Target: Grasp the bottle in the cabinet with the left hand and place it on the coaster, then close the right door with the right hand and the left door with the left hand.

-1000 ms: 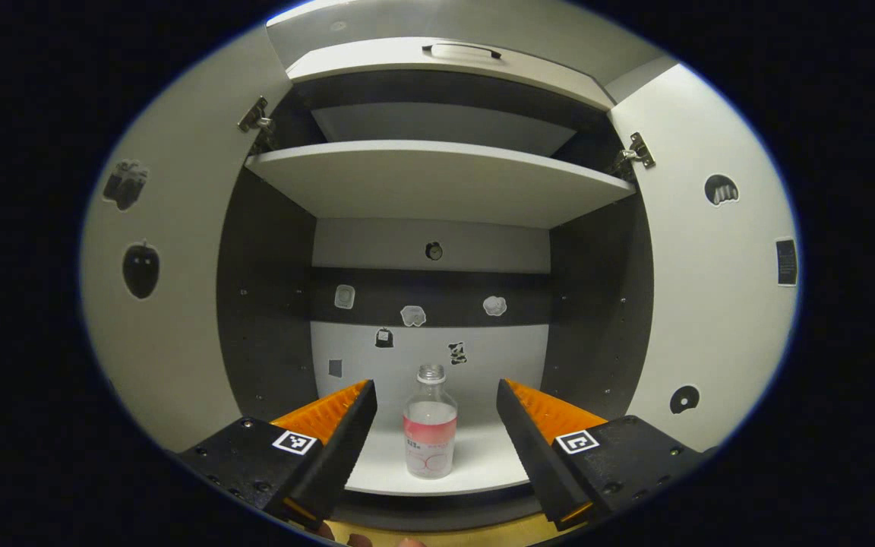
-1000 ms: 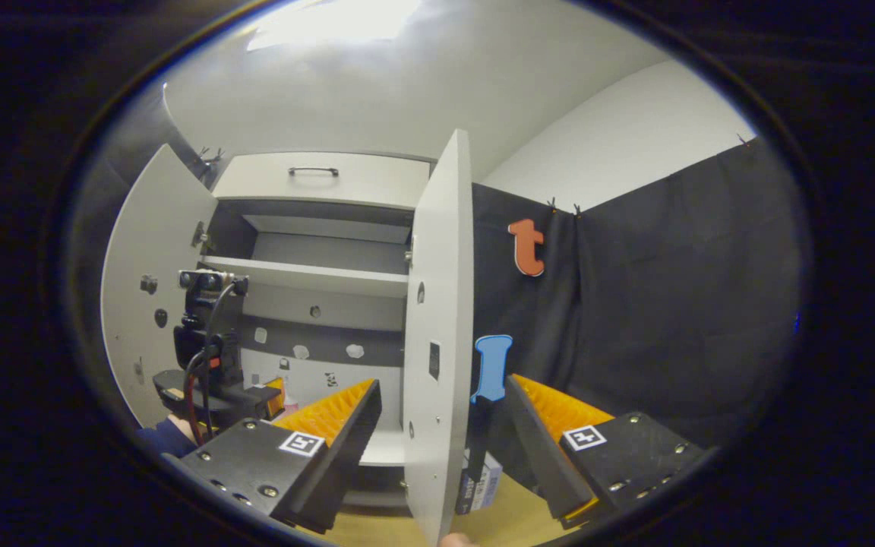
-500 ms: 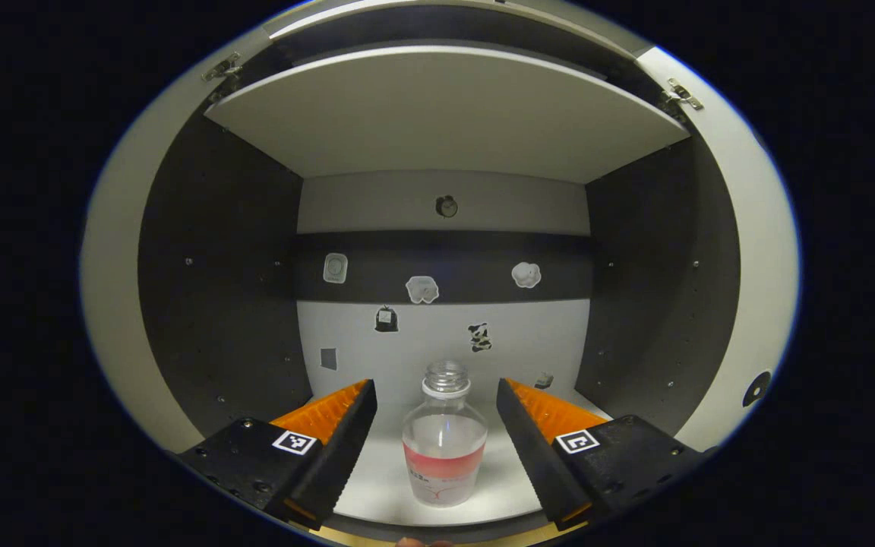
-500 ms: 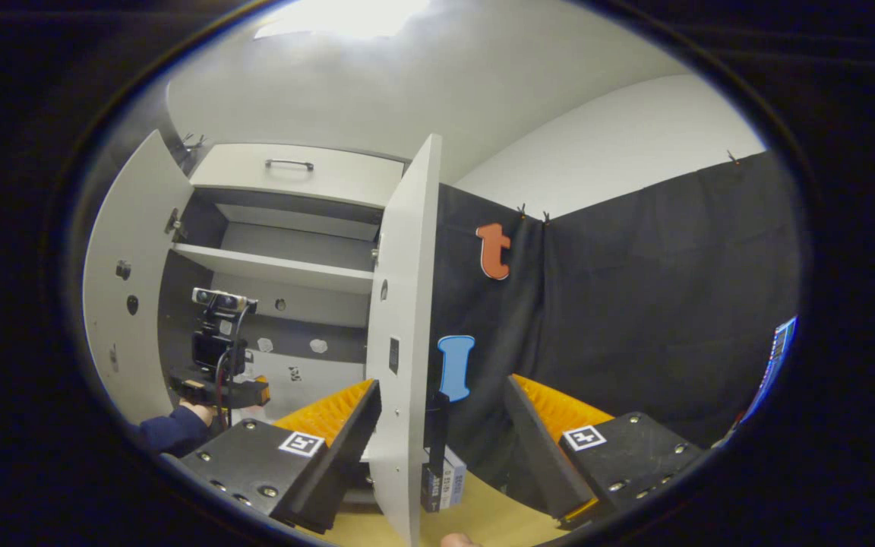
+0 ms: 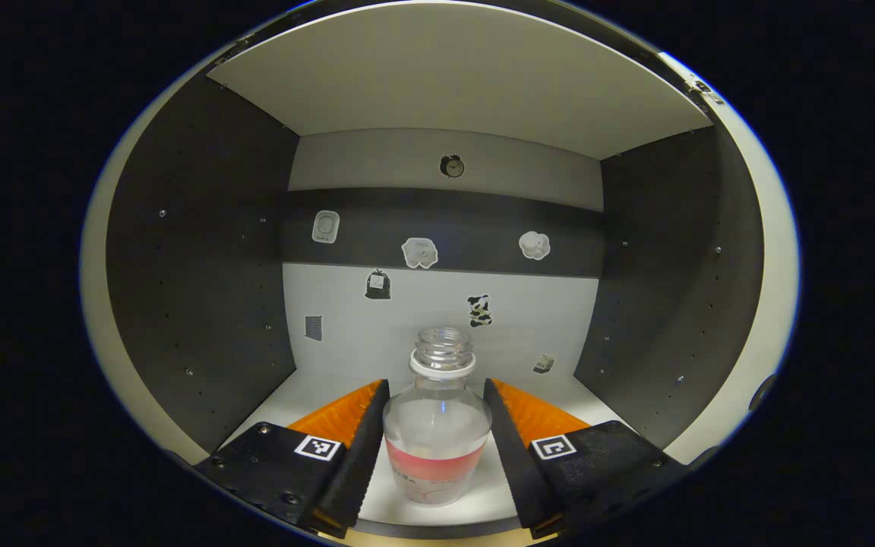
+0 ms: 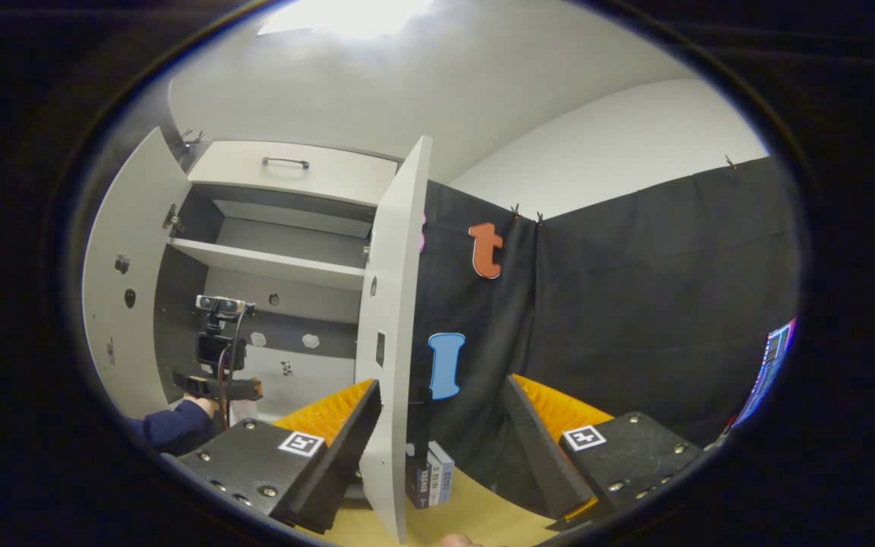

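Note:
A clear bottle (image 5: 437,437) with a pink label and no cap stands at the front of the cabinet's bottom shelf (image 5: 308,389). My left gripper (image 5: 436,384) is inside the cabinet, with both fingers pressed against the bottle's sides. In the right gripper view that same left gripper (image 6: 217,384) reaches into the cabinet, held by a hand in a dark sleeve (image 6: 172,425). My right gripper (image 6: 441,384) is open outside the cabinet. The edge of the open right door (image 6: 392,319) lies between its fingers in the picture, though farther off. The left door (image 6: 122,304) stands wide open.
A shelf board (image 5: 445,83) runs close overhead, and dark side walls (image 5: 202,251) flank the bottle. Small stickers dot the back wall (image 5: 437,319). A small box (image 6: 430,475) stands on the wooden tabletop (image 6: 483,516) behind the right door. A closed drawer with a handle (image 6: 285,162) tops the cabinet.
My left gripper moved deeper into the cabinet and its fingers closed in onto the bottle. The right gripper view drifted slightly, so the right door sits further left.

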